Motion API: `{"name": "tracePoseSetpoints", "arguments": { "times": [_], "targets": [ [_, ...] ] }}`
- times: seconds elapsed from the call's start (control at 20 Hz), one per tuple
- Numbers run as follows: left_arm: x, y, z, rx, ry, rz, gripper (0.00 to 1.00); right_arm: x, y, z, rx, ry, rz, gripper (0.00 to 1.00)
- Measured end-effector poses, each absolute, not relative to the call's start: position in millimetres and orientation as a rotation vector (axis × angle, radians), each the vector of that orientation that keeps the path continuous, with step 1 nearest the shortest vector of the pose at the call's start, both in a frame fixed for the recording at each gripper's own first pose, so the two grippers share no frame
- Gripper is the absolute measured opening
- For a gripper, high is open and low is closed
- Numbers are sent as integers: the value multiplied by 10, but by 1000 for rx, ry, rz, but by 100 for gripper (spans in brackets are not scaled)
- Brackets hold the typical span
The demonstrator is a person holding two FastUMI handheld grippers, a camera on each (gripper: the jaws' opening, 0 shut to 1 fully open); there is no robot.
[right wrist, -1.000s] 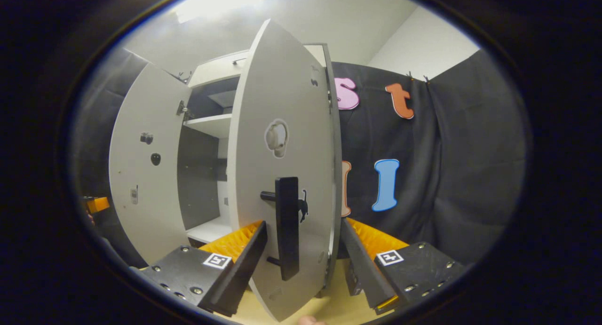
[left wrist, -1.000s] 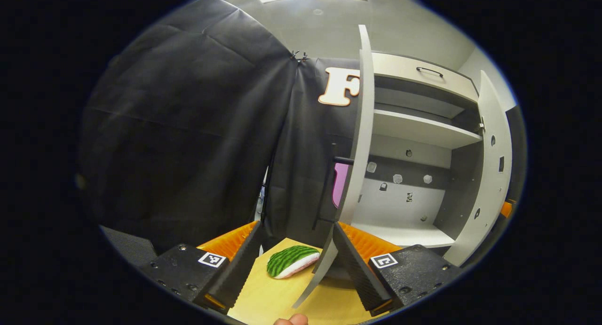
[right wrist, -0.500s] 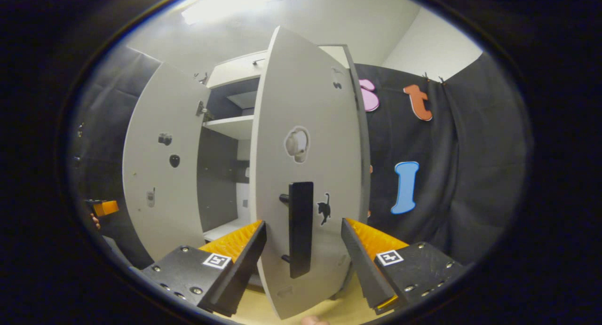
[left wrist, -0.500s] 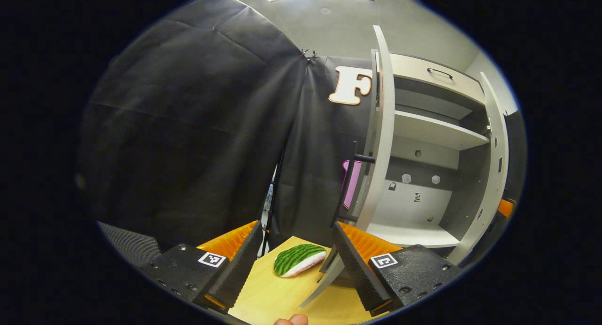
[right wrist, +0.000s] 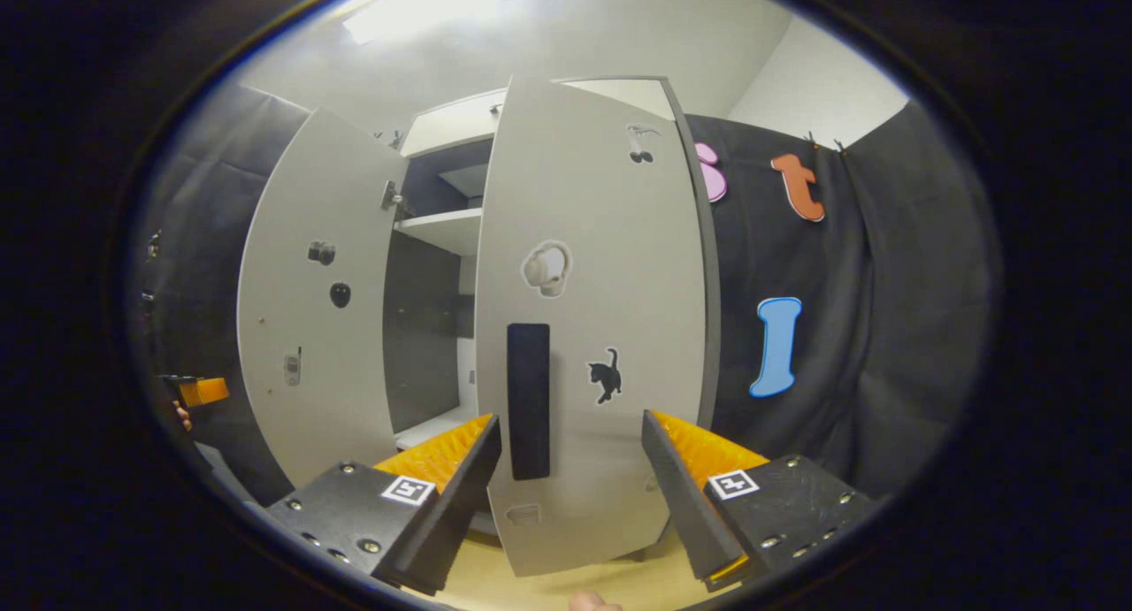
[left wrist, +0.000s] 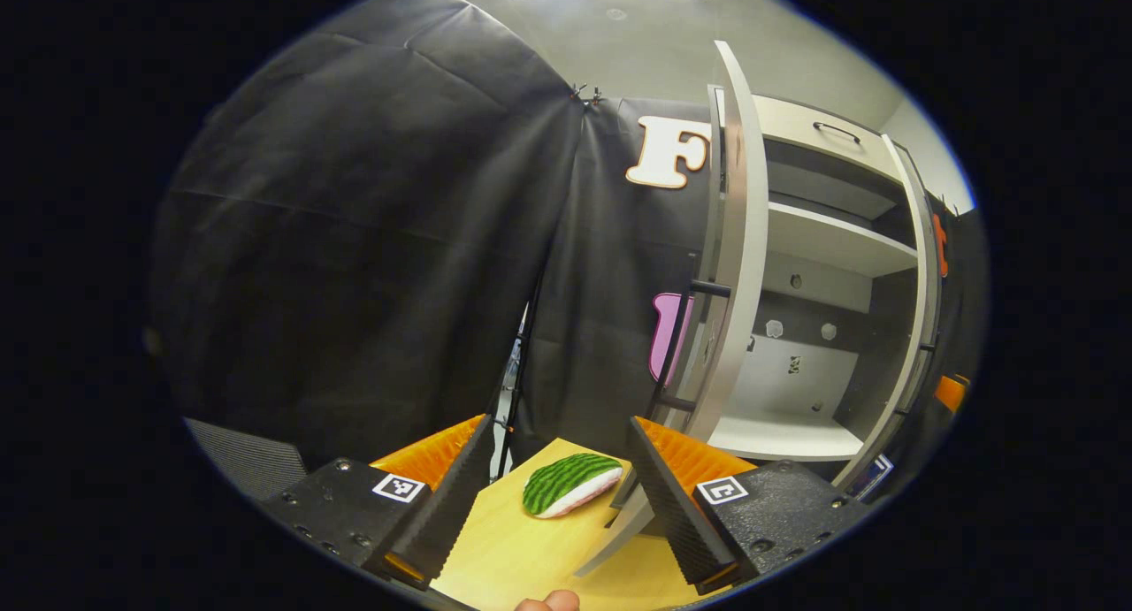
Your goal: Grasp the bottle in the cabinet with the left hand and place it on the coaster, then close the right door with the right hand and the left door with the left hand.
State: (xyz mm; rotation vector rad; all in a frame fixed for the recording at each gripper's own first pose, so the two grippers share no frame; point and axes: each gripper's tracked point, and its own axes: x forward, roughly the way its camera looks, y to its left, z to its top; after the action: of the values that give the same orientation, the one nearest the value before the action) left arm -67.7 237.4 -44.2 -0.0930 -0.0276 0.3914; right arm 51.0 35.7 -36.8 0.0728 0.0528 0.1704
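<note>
Right gripper view puts the cabinet (right wrist: 460,133) ahead of you, pale with a dark inside and one shelf (right wrist: 442,231) across its upper part. Its right door (right wrist: 588,328) faces you almost flat, near closed but not shut against the frame, with a dark upright handle (right wrist: 529,400) on it between your fingers and farther off. Its left door (right wrist: 309,310) stands swung wide open, well apart from the right door. Your right gripper (right wrist: 570,469) has its fingers spread and nothing between them; whether either finger touches the door you cannot tell.

From the left gripper view you see the left door (left wrist: 734,240) edge-on, just beyond your right-hand finger. Past it the cabinet's lower floor (left wrist: 778,434) and shelf are bare. The bottle and the coaster cannot be made out in either view. The yellow wooden table (left wrist: 513,549) lies under you. Your left gripper (left wrist: 557,478) is spread wide and holds nothing. On the table between its fingers, farther off, lies a small green-striped watermelon-slice toy (left wrist: 570,484), apart from both fingers.
</note>
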Motion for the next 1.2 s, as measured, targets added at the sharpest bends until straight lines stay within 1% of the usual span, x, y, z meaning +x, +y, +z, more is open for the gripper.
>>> {"name": "tracePoseSetpoints", "arguments": {
  "times": [0.2,0.25,0.3,0.45,0.5,0.55,0.6,0.65,0.7,0.75,0.8,1.05,1.1,1.15,1.2],
  "targets": [
    [-487,2347,-462,-87,-15,366,96,504,331,-385,68,57,147,93],
    [-432,2329,-465,-86,-10,361,92,504,329,-385,66,58,141,93],
    [-406,2322,-486,-85,-8,354,96,506,317,-381,64,58,133,93],
    [-346,2302,-512,-85,-3,338,96,510,292,-389,62,60,115,93],
    [-323,2314,-522,-85,-1,334,92,514,286,-388,62,60,111,93],
    [-304,2322,-528,-85,2,333,92,516,279,-388,61,60,106,93],
    [-282,2331,-536,-86,4,332,96,517,272,-388,59,59,103,93],
    [-269,2327,-540,-88,6,332,92,525,265,-391,57,59,100,93],
    [-258,2344,-549,-91,6,331,96,530,261,-392,55,60,98,93],
    [-244,2354,-544,-94,7,331,96,527,256,-397,54,62,96,97],
    [-239,2356,-555,-97,9,330,96,525,255,-397,54,63,96,93],
    [-181,2343,-568,-93,17,322,96,527,248,-415,53,68,96,93],
    [-181,2331,-576,-90,19,318,96,528,248,-414,54,68,96,97],
    [-174,2333,-580,-86,20,320,96,536,236,-432,54,69,97,93],
    [-171,2339,-574,-81,20,322,96,542,227,-444,55,69,97,93]
  ]
}}
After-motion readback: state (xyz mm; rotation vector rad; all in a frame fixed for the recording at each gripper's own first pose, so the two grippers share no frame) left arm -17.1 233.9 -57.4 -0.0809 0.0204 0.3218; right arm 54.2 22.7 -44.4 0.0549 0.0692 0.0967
